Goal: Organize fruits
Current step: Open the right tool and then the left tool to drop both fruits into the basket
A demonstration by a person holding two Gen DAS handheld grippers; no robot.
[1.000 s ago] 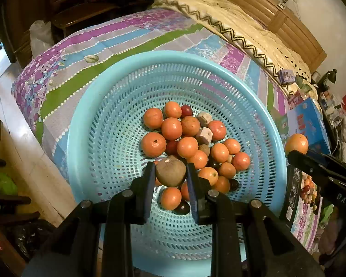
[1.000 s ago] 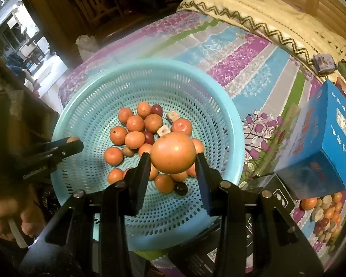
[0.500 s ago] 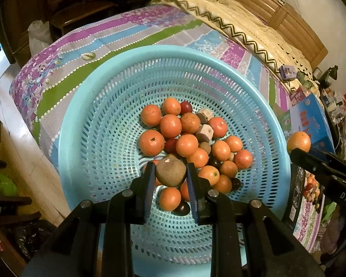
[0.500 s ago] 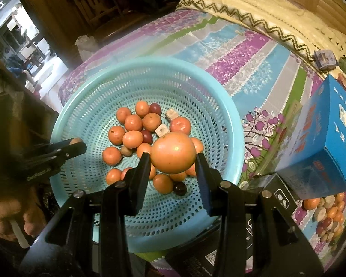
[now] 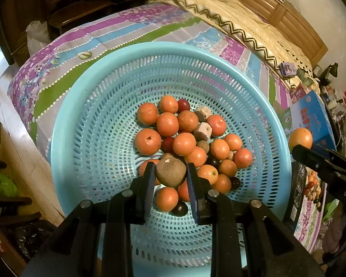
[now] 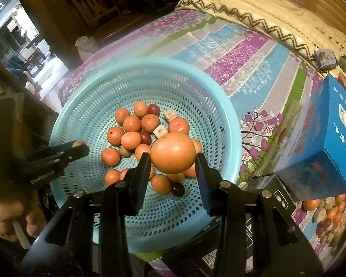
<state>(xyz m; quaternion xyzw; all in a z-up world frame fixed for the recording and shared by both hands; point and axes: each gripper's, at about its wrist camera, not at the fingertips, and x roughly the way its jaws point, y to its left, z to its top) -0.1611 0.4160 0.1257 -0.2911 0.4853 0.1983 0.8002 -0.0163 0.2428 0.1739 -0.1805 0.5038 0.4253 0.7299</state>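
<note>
Hanging over the near rim of the basket [image 5: 64, 120], both grippers have their jaws clamped on fruit. The left gripper [image 5: 170, 173] pinches a brown fruit [image 5: 170, 172] between its two fingers, held above the pile in the basket's middle. The right gripper [image 6: 173, 159] squeezes a large orange [image 6: 173, 152], which bulges past its fingertips and sits higher than the heap below. From the right wrist view a hand [image 6: 9, 219] shows at the lower left, wrapped round the left tool's handle. Under the held fruits, the turquoise perforated basket holds a cluster of oranges [image 5: 184, 144], a few dark red plums [image 5: 183, 105], small brown fruits and two pale cut cubes [image 5: 203, 131], all bunched at the bottom and touching one another. The basket rests on a bed with a striped sheet [image 6: 242, 53] of purple, blue and green. To the right of the basket stands a blue box [image 6: 329, 138], with a black box [image 6: 276, 196] just in front of it. Farther back lies a cream quilt [image 6: 253, 7] with a zigzag border, and beyond that a wooden headboard [image 5: 288, 18].
</note>
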